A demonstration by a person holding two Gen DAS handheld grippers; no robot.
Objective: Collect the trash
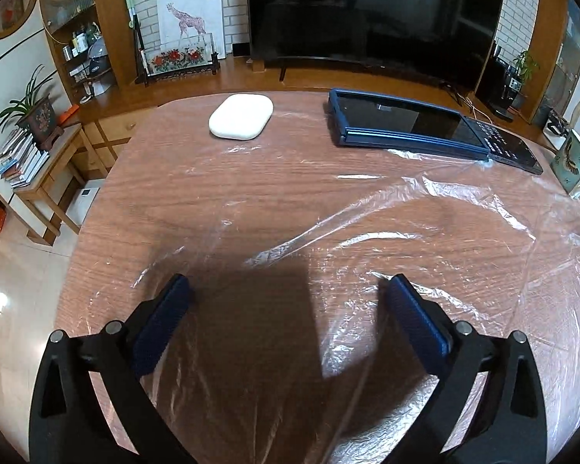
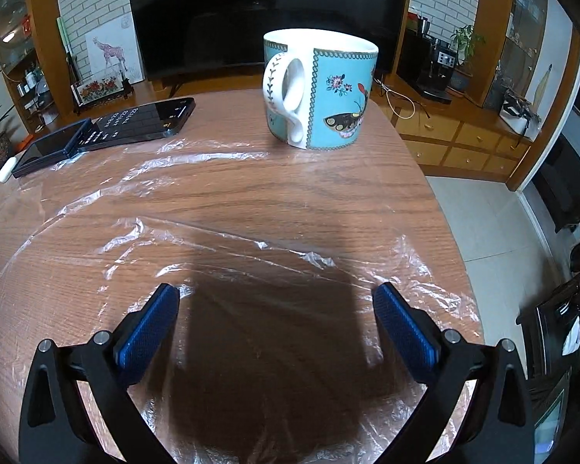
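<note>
Beneath both my claws, left (image 1: pixel 286 290) and right (image 2: pixel 276 297), each wide open, empty: clear plastic sheet (image 1: pixel 386 232), spread flat across the table (image 1: pixel 154 193).

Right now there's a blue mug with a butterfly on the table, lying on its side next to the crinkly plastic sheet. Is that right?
Not quite. The mug is standing upright, not lying on its side; the right wrist view shows its open rim on top and its handle facing the camera. The rest holds: it is blue with a butterfly, on the table, next to the crinkly plastic sheet.
</note>
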